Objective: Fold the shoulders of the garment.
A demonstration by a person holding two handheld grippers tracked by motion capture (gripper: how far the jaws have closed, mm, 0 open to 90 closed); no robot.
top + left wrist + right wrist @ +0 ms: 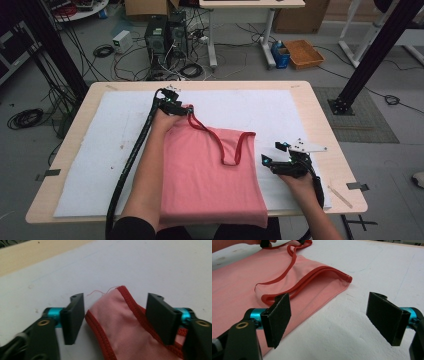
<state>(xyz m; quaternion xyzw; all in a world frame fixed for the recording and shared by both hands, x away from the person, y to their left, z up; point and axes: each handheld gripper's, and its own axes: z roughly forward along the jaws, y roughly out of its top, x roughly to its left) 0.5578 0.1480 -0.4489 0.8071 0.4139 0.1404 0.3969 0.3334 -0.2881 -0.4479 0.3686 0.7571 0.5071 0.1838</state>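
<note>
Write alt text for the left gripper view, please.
The open left tongs straddle the shoulder tip of a pink tank top with red trim, not yet gripping it. It lies on a white sheet.

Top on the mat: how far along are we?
The pink top lies flat on the white mat, apparently folded lengthwise. In hand: the open left gripper straddles a strap end, not clamped. The right gripper is open beside the other shoulder. Any further folds remain.

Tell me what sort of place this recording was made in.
Probably a lab or workshop set up for recording, not a home: computer towers and loose cables on the floor, black frame posts beside the table, and cardboard boxes behind.
</note>
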